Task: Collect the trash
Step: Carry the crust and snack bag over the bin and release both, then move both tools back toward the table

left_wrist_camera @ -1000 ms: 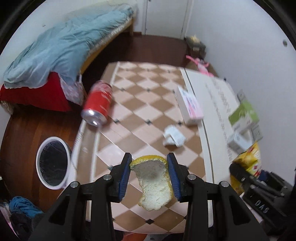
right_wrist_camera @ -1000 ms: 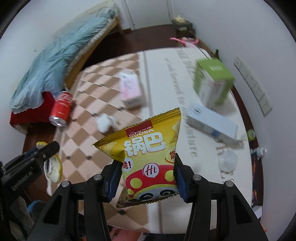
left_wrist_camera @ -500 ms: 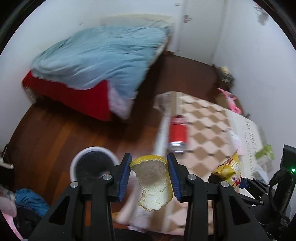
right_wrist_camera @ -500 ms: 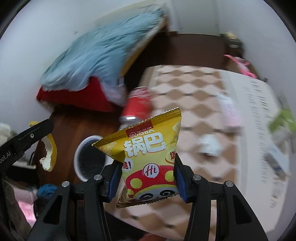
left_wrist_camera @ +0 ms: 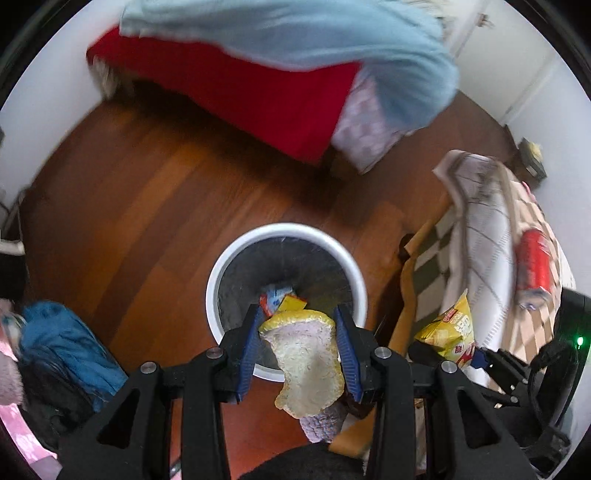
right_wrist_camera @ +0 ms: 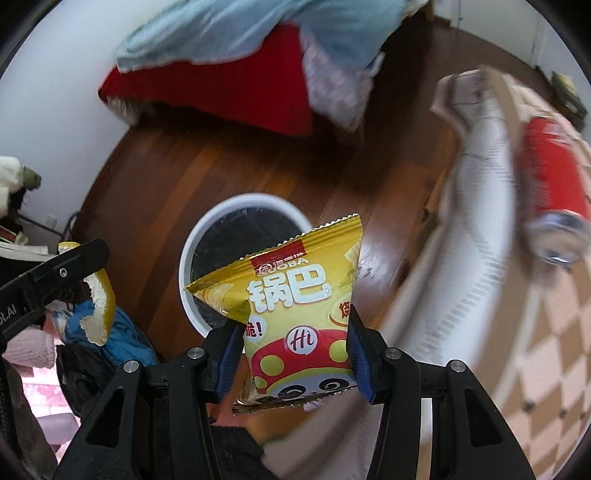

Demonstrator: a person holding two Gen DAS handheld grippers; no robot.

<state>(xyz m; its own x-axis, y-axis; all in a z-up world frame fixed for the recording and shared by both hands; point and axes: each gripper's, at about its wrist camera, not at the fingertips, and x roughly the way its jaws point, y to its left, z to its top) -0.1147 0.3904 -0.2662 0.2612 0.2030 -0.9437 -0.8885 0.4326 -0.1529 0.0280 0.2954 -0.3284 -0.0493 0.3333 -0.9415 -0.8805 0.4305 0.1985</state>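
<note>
My left gripper [left_wrist_camera: 297,345] is shut on a yellow fruit peel [left_wrist_camera: 308,363] and holds it over the near rim of a white round trash bin [left_wrist_camera: 286,230] on the wooden floor. Wrappers [left_wrist_camera: 280,299] lie inside the bin. My right gripper [right_wrist_camera: 295,356] is shut on a yellow snack bag [right_wrist_camera: 295,291], held above and to the right of the bin [right_wrist_camera: 207,229]. The snack bag also shows in the left wrist view [left_wrist_camera: 452,330]. A red soda can [right_wrist_camera: 554,177] lies on the checkered table at the right.
A bed with a red sheet [left_wrist_camera: 258,88] and a light blue blanket [left_wrist_camera: 295,33] stands beyond the bin. A blue cloth pile [left_wrist_camera: 66,347] lies left of the bin. The checkered table [right_wrist_camera: 546,332] with a hanging cloth edge is at the right.
Both grippers have swung from the table toward the floor. The bin has come from the far left to right under the left gripper. Both still hold their items.
</note>
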